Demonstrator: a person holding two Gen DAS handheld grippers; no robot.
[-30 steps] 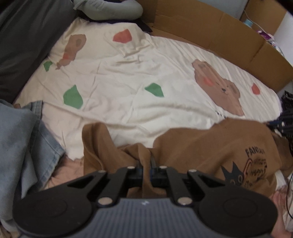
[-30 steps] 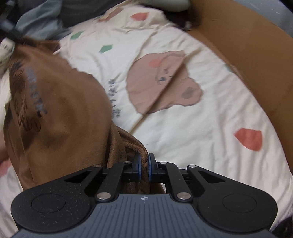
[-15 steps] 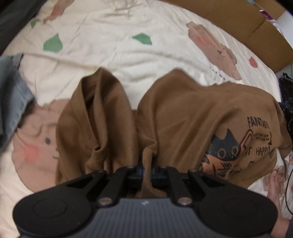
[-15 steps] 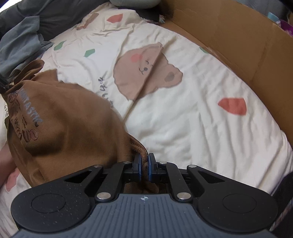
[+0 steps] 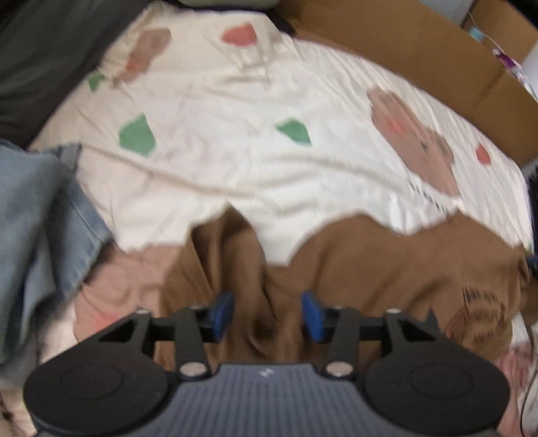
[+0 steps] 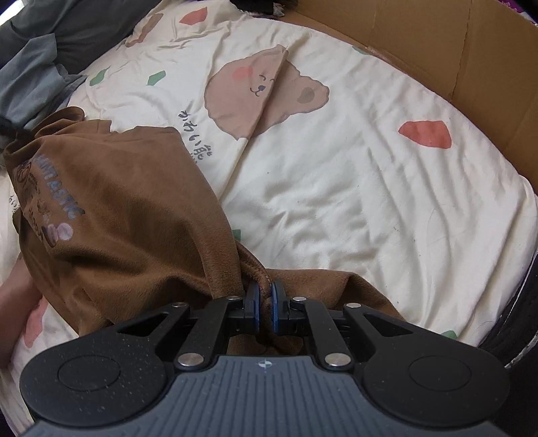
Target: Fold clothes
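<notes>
A brown sweatshirt with a printed front lies bunched on the cream bear-print bedsheet. In the left wrist view my left gripper hangs over its folds with the jaws opening; brown cloth lies loose between the blue pads, which stand apart from it. In the right wrist view the same sweatshirt drapes to the left over the bedsheet. My right gripper is shut on a thick hem of it, the blue pads pinching the cloth.
Blue jeans lie at the left of the bed. A cardboard wall rims the far and right side. Dark grey cloth is piled at the far left. A person's hand shows by the sweatshirt's left edge.
My left gripper has let go of the brown cloth and its jaws have spread. The right gripper kept its pinch and shifted sideways, and the sweatshirt has settled lower on the sheet.
</notes>
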